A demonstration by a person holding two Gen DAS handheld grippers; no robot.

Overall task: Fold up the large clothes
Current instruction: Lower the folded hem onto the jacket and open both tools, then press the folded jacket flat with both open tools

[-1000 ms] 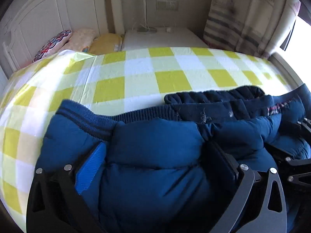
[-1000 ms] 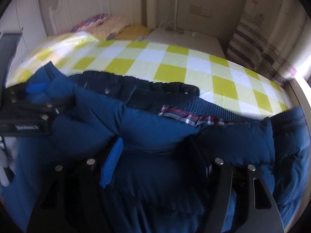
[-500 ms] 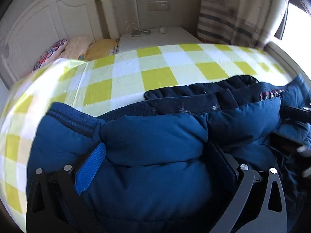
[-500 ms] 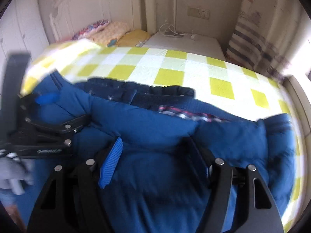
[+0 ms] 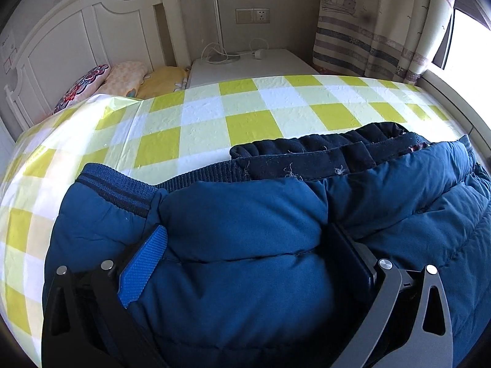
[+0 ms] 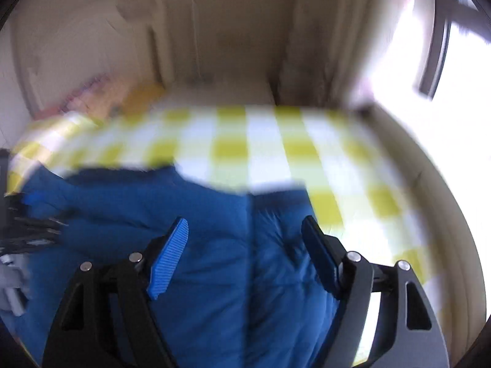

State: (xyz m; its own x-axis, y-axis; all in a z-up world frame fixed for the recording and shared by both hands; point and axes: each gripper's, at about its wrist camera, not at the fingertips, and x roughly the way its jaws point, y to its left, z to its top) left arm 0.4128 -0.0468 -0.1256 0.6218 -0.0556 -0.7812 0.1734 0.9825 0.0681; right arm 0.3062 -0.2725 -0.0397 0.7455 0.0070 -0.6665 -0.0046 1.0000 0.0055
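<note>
The puffy blue coat (image 5: 245, 236) lies on the bed (image 5: 251, 122), near its front edge, on a yellow and white check cover. Pillows (image 5: 122, 76) sit at the head end by the white headboard (image 5: 79, 40). A curtain (image 5: 377, 24) hangs by the bright window.

The left gripper (image 5: 245, 254) points down, its fingers clamped on a fat fold of the coat. The right gripper (image 6: 245, 245) is blurry; its fingers have just been opening and stand apart above the coat, not touching it.

Left tool (image 5: 245, 251) around blue jacket (image 5: 245, 291)
</note>
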